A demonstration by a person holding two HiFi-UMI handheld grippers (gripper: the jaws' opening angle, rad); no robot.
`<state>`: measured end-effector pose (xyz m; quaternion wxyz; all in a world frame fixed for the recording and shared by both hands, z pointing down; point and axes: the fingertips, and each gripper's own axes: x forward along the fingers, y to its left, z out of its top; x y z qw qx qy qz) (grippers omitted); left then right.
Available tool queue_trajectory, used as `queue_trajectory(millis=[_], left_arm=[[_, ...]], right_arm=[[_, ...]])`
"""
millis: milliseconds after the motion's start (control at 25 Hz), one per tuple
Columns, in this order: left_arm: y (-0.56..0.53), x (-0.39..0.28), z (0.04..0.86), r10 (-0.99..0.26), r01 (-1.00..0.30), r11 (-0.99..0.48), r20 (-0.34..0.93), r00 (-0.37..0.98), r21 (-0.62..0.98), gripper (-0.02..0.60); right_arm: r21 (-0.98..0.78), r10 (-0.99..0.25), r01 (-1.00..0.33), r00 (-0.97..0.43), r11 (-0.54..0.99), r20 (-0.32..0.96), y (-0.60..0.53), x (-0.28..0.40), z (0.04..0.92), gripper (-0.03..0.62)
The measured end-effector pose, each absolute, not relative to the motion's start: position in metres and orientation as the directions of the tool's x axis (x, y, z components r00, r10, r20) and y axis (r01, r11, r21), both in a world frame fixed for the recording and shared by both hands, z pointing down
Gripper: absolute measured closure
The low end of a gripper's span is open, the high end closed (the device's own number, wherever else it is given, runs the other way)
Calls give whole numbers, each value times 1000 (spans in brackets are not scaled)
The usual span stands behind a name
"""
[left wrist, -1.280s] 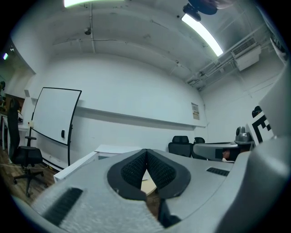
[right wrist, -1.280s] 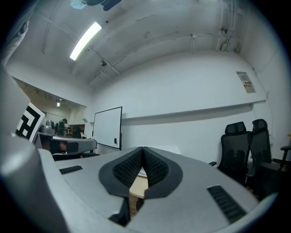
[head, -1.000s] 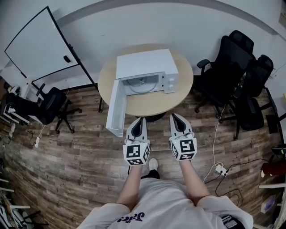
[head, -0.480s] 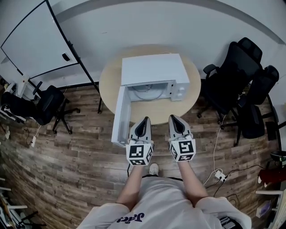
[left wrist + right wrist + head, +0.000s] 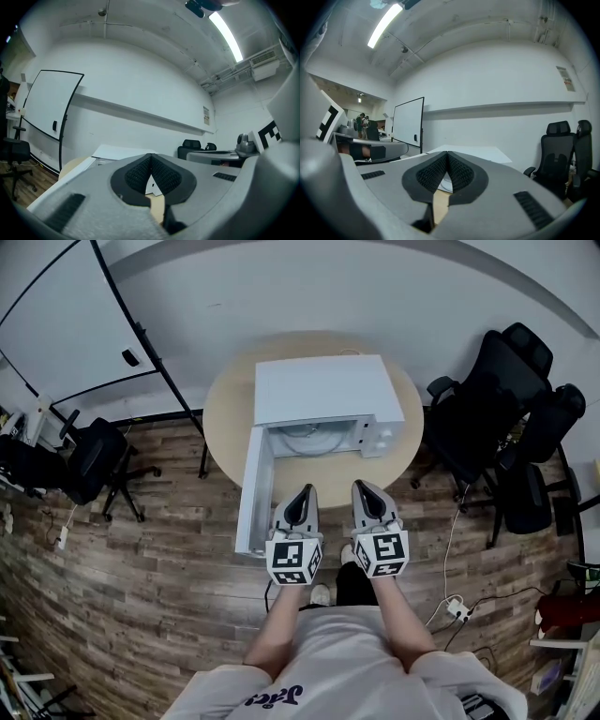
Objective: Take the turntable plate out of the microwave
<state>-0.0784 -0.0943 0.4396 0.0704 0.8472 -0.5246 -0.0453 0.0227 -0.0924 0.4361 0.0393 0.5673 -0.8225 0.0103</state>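
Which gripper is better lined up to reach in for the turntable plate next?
Left, probably. The left gripper points straight into the open microwave, where the turntable plate lies; the right gripper faces the control panel beside the opening. Both are shut and empty.

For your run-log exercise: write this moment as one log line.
microwave: door open | turntable plate: inside, not yet taken | left gripper: shut, empty | right gripper: shut, empty
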Motion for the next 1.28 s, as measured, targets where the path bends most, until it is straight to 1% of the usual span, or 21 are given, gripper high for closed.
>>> queue_trajectory(millis=[320, 480, 520, 640, 760, 840, 1000, 1160, 1200, 1280], left_arm=[[-130, -64, 474, -882, -881, -457, 69, 467, 125, 566], [-154, -62, 502, -895, -908, -414, 151, 420, 70, 565], [-161, -62, 508, -897, -911, -402, 165, 411, 89, 565], [-181, -67, 532, -900, -912, -347, 196, 389, 218, 565], [-199, -74, 556, -901, -902, -294, 222, 372, 316, 565], [-209, -74, 571, -895, -892, -274, 244, 373, 359, 565], [-227, -69, 603, -864, -861, -254, 298, 407, 440, 563], [-243, -69, 638, -837, -857, -210, 366, 407, 471, 561], [-248, -67, 645, -829, -850, -201, 377, 413, 487, 552], [-256, -64, 660, -812, -830, -185, 393, 431, 527, 494]], right_arm=[[-6, -912, -918, -396, 397, 108, -130, 19, 462, 577], [-21, -897, -906, -421, 422, 134, -153, 18, 479, 577], [-23, -894, -904, -426, 427, 141, -159, 18, 483, 577], [-22, -879, -894, -444, 447, 176, -178, 18, 500, 576], [-11, -849, -879, -465, 478, 250, -196, 13, 525, 576], [-13, -834, -873, -469, 487, 289, -206, 13, 540, 576], [-46, -814, -861, -495, 507, 305, -222, 12, 560, 576], [-86, -798, -862, -496, 499, 343, -240, 14, 577, 576], [-90, -794, -863, -494, 497, 354, -245, 15, 581, 576], [-101, -784, -861, -496, 498, 374, -253, 16, 589, 576]])
